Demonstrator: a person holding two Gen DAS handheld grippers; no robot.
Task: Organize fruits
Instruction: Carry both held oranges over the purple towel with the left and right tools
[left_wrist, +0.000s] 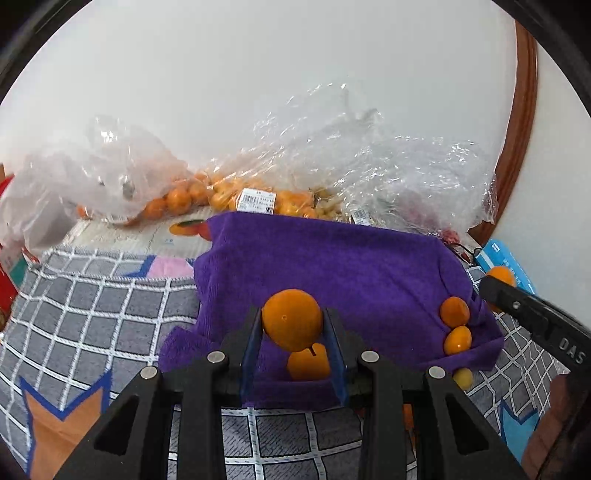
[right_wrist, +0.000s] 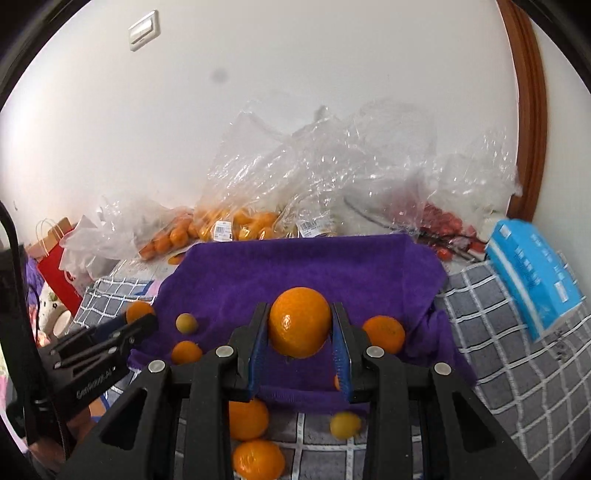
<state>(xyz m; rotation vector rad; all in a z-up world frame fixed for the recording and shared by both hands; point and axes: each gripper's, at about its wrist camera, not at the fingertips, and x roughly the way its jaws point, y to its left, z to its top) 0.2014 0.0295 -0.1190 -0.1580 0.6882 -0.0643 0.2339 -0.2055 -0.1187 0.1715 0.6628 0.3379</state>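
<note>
Left wrist: left claw clamped on an orange over purple towel | right claw pinching its orange | clear bags hold oranges by wall

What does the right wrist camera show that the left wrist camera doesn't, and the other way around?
Only the right wrist view shows the wall switch, the red paper bag, and two oranges on the checked cloth under the right tool.

Only the left wrist view shows the orange star patch on that cloth.

Both show the purple towel, clear bags of fruit, the blue tissue pack, and each tool, including the left tool, shut on an orange.
</note>
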